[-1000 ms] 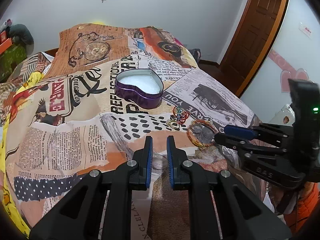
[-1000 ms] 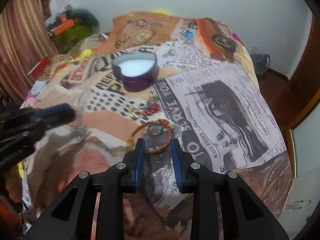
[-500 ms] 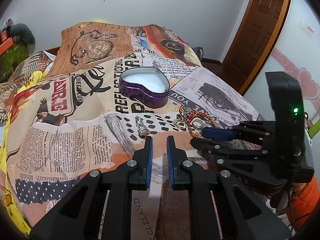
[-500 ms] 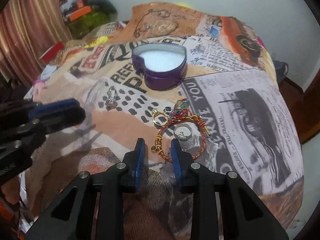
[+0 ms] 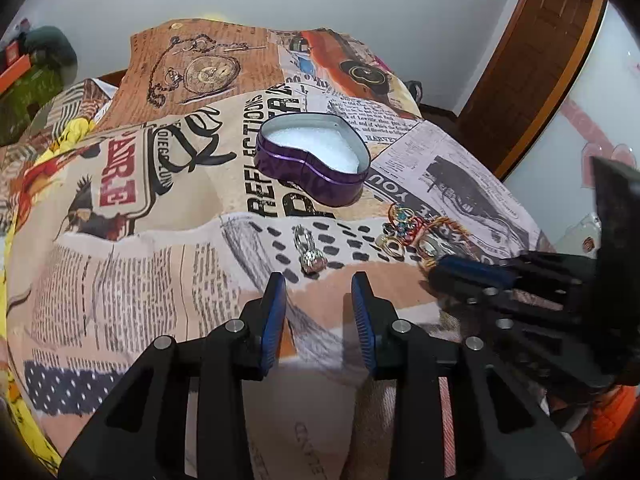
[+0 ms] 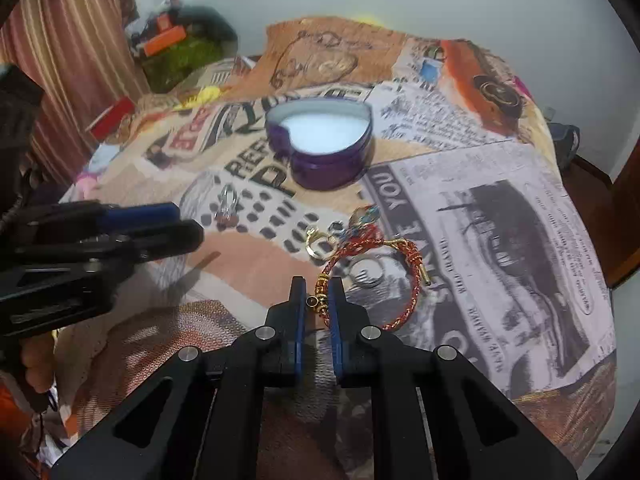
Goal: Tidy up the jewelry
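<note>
A purple heart-shaped tin with white lining stands open on the printed bedspread; it also shows in the right wrist view. A silver ring lies just ahead of my left gripper, which is open and empty. A red-and-gold braided bracelet lies with a silver ring, a gold ring and a beaded charm. My right gripper has its jaws narrowly apart around the bracelet's gold clasp end.
The bed's edge drops off at right toward a wooden door. Clutter and a striped curtain lie past the bed's far left.
My left gripper has opened and come nearer the silver ring. My right gripper has narrowed and moved onto the bracelet's clasp end.
</note>
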Tool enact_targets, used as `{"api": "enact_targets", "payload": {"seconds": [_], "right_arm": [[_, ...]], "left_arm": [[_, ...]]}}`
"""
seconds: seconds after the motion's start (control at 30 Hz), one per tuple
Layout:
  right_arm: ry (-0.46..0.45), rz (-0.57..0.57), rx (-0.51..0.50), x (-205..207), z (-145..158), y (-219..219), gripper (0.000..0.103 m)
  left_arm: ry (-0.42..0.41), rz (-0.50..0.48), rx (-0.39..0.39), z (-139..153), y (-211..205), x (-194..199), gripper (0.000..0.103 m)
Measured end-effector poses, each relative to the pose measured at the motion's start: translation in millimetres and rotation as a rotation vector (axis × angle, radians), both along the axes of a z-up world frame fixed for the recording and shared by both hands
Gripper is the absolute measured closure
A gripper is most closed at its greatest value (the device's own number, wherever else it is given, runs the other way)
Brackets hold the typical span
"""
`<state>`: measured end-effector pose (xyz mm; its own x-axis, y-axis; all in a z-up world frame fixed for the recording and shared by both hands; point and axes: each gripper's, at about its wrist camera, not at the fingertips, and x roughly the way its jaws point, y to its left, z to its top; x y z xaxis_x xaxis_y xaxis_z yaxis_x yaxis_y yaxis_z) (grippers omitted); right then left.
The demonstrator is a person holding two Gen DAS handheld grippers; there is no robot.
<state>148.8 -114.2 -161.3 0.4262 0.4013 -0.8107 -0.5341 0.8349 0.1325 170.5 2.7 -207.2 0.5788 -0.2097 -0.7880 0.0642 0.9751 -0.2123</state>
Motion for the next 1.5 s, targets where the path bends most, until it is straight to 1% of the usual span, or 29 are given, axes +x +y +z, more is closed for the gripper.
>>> {"api": "enact_targets", "payload": {"seconds": [0.1,0.17,0.27,0.3,0.4,0.57,0.7,0.83,1.07,1.27,1.43,1.5], "right_arm": [[-0.029,-0.016,0.009,1.2,10.0,-5.9,0.093],[-0.05,-0.028,0.017,3.4,17.6,-10.0,0.093],[-0.08,-0.047,0.023,7.9,26.5,-14.4,0.093],[-0.085,-0.052,0.026,9.8,28.1,-15.7,0.093],[-0.091,-0.068,0.032,17.1,30.7,-17.9,0.093],[-0.099,-0.08,0.04,25.9,33.4,-16.5,0.093],[-0.117,-0.072,0.043,29.2,38.2,-11.6,0.093],[-0.134,-0.062,0.052,35.3,44.0,-6.5,0.093],[-0.163,-0.047,0.068,51.8,52.3,6.2,0.093],[-0.184,-0.013,0.07,64.3,55.7,21.9,0.093],[-0.189,0.018,0.07,73.3,53.5,34.1,0.093],[-0.178,0.029,0.073,77.6,50.3,37.3,0.093]], "left_arm": [[0.006,-0.009,0.014,-4.3,-3.2,8.7,0.071],[0.027,-0.014,0.027,-10.1,-5.7,16.0,0.071],[0.045,-0.014,0.025,-16.0,-6.8,22.9,0.071],[0.043,-0.015,0.029,-16.2,-6.7,23.9,0.073],[0.042,-0.012,0.044,-17.8,-6.6,28.5,0.088],[0.033,-0.015,0.037,-16.9,-4.0,31.3,0.088],[0.011,-0.006,0.041,-9.1,-0.5,29.8,0.088],[-0.028,0.009,0.051,3.9,6.3,31.2,0.088],[-0.085,0.027,0.053,27.7,21.7,46.2,0.088],[-0.128,0.024,0.049,45.6,29.5,63.7,0.088],[-0.151,0.015,0.052,52.2,27.7,78.5,0.088],[-0.152,0.016,0.053,52.7,26.6,83.2,0.088]]}}
